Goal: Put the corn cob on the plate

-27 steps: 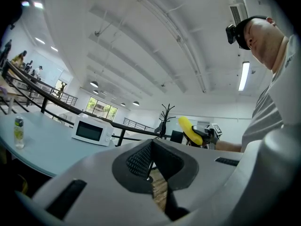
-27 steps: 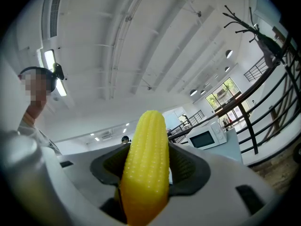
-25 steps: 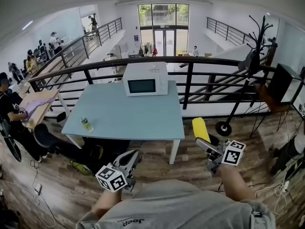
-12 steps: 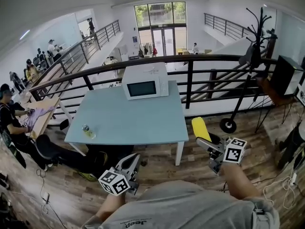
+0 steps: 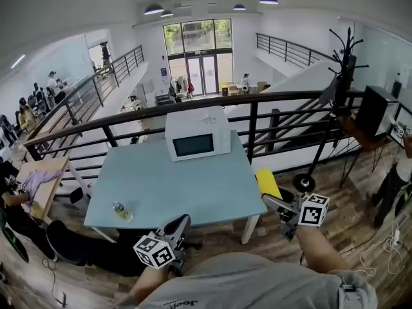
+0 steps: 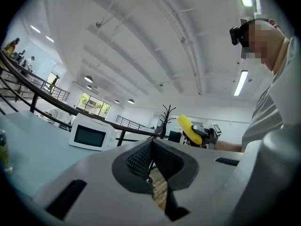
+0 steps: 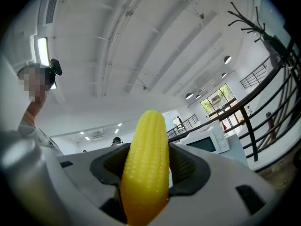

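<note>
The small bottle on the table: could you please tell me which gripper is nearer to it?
Left. The left gripper is at the table's near edge, just right of the bottle; the right gripper, holding the corn cob, is beyond the table's right front corner.

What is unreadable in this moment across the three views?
Plate: in no view.
Microwave interior: head view, dark door hides it.
Small item on the table: head view, too small to name.
Corn cob, lower end: right gripper view, sunk between the fingers.
</note>
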Motion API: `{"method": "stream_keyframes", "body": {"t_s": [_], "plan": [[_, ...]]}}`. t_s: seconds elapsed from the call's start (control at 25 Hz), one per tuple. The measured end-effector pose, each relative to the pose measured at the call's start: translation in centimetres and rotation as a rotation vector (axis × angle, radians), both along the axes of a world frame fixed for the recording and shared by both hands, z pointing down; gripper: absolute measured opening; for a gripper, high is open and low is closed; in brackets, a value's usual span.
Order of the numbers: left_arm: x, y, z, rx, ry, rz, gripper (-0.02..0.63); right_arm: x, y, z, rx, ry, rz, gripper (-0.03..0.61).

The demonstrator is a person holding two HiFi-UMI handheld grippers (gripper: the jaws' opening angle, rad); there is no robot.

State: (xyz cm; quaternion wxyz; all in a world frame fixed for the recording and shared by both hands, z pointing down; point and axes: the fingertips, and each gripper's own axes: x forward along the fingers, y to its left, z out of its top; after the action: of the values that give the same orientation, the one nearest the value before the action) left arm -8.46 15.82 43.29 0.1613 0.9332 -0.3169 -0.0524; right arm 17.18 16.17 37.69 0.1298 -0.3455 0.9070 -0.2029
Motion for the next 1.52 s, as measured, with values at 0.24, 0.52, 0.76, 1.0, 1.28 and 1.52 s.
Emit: {"method": "stream_keyframes", "body": {"t_s": [0.24, 0.52, 0.76, 1.0, 1.28, 1.52], "plan": [[-5.2, -4.3, -1.4, 0.022, 0.0, 0.033, 0.017, -4.9, -3.5, -0.7, -0.005, 0.012, 0.037, 0.258], [-11.2, -7.4, 0.0, 0.021, 0.006, 0.018, 0.018, -10.4, -7.6, -0.4, -0.02, 0.032, 0.045, 0.258], [-14.0, -9.0, 1.6, -0.006, 0.022, -0.018, 0.018, -14.0, -10.6, -0.3, -0.034, 0.059, -0.001, 0.258], [-15.9, -10.8, 2.4, -0.021, 0.02, -0.053, 0.017, -16.4, -13.7, 0.0, -0.024, 0.065, -0.045, 0.258], [-15.0, -12.9, 2.3, -0.016, -0.006, -0.104, 0.018, -15.1, -17.3, 1.1, -0.039, 0.041, -0.092, 0.258], [-12.4, -15.7, 2.7, -0.018, -0.038, -0.182, 0.018, -12.2, -21.9, 1.6, -0.028, 0.018, -0.161, 0.258]]}}
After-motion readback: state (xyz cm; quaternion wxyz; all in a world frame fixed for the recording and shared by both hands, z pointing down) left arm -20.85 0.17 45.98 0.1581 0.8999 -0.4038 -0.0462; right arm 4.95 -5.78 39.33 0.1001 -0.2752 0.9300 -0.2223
